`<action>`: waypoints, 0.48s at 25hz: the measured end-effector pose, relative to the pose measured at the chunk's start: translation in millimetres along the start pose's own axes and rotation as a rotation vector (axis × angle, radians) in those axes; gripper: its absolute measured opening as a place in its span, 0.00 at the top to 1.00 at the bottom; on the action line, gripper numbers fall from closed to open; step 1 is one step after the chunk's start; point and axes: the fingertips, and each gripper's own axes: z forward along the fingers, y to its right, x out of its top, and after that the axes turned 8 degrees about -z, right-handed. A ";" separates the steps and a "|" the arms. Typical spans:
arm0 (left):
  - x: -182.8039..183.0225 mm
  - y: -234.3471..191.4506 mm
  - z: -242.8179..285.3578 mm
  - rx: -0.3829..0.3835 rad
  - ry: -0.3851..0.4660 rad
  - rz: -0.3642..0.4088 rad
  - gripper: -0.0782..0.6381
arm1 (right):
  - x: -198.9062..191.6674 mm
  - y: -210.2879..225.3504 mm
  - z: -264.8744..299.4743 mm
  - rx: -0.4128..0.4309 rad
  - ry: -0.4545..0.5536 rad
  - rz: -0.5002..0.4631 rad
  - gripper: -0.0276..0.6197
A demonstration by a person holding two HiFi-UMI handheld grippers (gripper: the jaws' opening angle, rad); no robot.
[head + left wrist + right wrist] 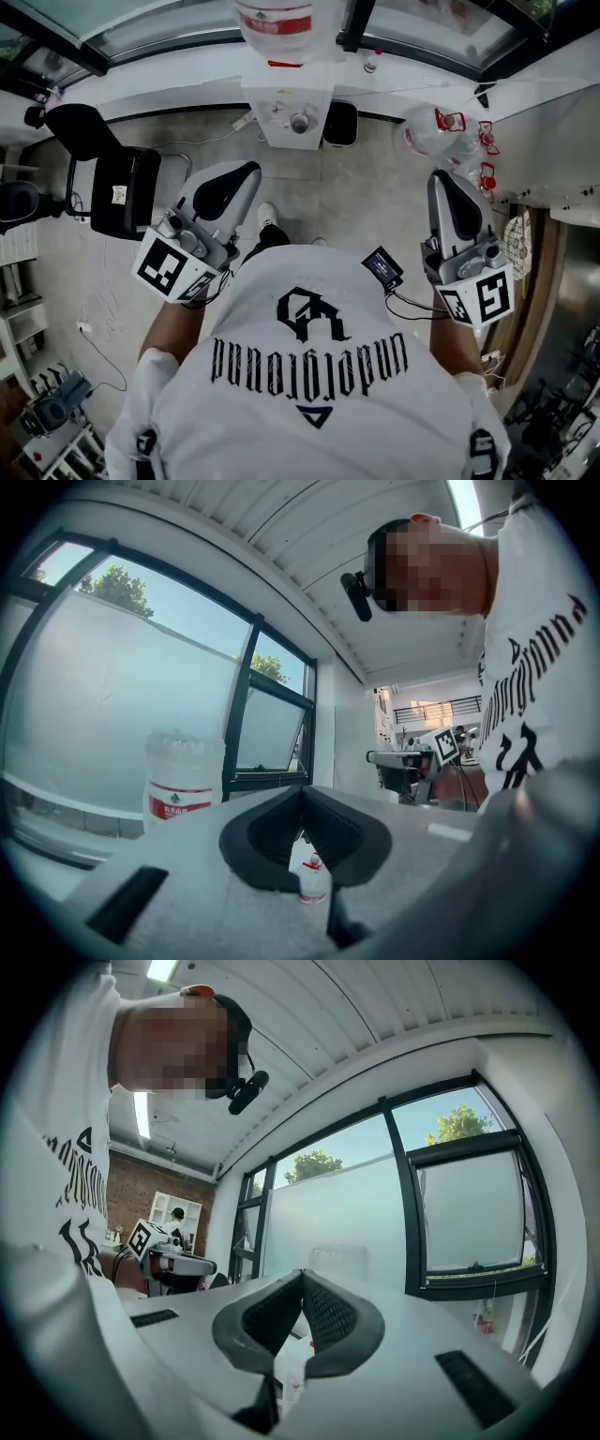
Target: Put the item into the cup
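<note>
While our left gripper [302, 792] and right gripper [302, 1275] are both closed and empty, we see no item or cup, so we cannot judge its weight or hold.

Water dispenser [287, 114] by the window wall, black chair [117, 192] left, clear jugs [429, 133] right
</note>
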 end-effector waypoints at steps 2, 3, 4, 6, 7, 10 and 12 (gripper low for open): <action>-3.7 14.1 -5.9 0.022 0.005 -0.006 0.87 | -4.8 -4.5 -12.8 0.018 -0.005 0.012 0.93; -5.4 20.0 -9.3 0.033 0.005 -0.010 0.87 | -7.1 -6.9 -18.0 0.027 -0.009 0.017 0.93; -6.8 25.3 -12.8 0.043 0.006 -0.013 0.87 | -9.1 -9.5 -22.3 0.036 -0.012 0.022 0.93; -9.1 34.2 -20.6 0.059 0.005 -0.017 0.87 | -12.1 -15.9 -29.0 0.050 -0.017 0.033 0.93; -9.8 38.1 -24.6 0.063 0.005 -0.017 0.87 | -12.9 -19.6 -31.5 0.056 -0.018 0.037 0.93; -11.5 47.2 -36.3 0.066 0.006 -0.016 0.87 | -14.3 -32.9 -37.4 0.068 -0.018 0.041 0.93; -11.4 50.7 -43.8 0.058 0.007 -0.009 0.87 | -15.3 -44.1 -40.0 0.068 -0.017 0.039 0.93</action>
